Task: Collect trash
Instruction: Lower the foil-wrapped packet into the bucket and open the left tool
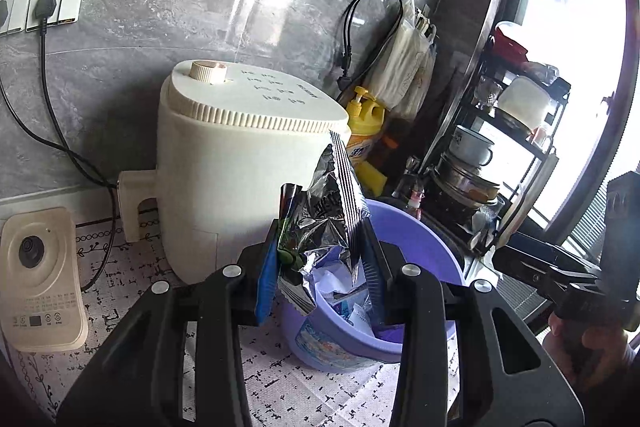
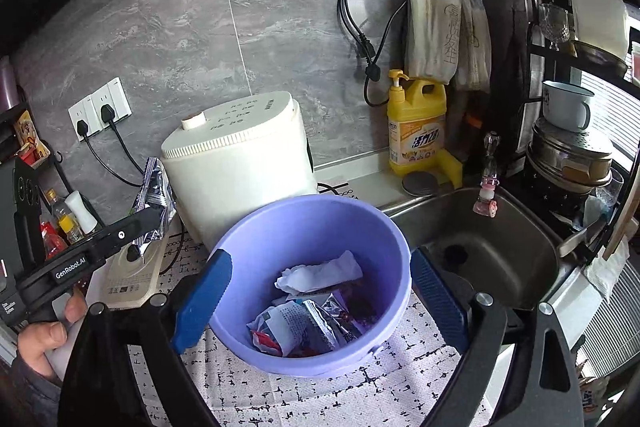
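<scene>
A crumpled silver foil snack wrapper [image 1: 320,215] stands up between the blue pads of my left gripper [image 1: 324,259], which is shut on it just in front of the purple plastic bucket [image 1: 424,243]. In the right wrist view the same wrapper [image 2: 154,191] hangs in the left gripper [image 2: 154,223] at the left, short of the bucket [image 2: 312,223]. My right gripper [image 2: 320,301] is wide open over the bucket's near side, with nothing held between its pads. Inside the bucket lie a white tissue [image 2: 320,273] and several crumpled wrappers [image 2: 304,327].
A cream round appliance [image 1: 240,147] stands right behind the bucket, a small cream device [image 1: 36,279] to its left. A steel sink [image 2: 500,247] lies to the right, with a yellow detergent bottle [image 2: 416,123] and a crowded dish rack [image 2: 572,155] behind it. A patterned mat [image 2: 320,399] covers the counter.
</scene>
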The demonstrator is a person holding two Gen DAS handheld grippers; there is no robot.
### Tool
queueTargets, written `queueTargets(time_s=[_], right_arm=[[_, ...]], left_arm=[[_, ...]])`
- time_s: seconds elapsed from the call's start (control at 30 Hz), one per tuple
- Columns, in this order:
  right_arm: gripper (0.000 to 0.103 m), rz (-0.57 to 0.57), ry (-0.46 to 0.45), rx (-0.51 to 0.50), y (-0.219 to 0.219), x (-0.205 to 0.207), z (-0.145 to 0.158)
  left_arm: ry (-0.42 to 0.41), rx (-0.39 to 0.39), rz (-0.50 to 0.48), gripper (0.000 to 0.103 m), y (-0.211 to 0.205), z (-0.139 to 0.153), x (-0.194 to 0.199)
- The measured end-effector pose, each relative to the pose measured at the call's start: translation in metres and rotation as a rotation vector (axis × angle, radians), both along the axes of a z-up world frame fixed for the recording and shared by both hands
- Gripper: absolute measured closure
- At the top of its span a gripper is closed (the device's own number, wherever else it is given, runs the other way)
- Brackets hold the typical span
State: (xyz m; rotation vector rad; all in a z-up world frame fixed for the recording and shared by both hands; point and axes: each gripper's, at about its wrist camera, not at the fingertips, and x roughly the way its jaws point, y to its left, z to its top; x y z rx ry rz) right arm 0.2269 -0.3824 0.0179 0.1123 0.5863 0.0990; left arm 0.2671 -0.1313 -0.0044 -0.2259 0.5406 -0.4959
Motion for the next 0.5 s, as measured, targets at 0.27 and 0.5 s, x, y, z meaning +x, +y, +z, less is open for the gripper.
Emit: queueTargets(time_s=[0.27,0.5], right_arm=[[0.008,-0.093,0.007,0.036,-0.048,-0.023,-0.01],[0.008,-0.178,0.031,0.047,-0.081,-0.038,-0.02]], left_arm=[[0.018,0.028,-0.084,0.064,-0.053,-0.001,0.013],[0.072,0.058,-0.132,0.039,-0.089,-0.019,0.017]])
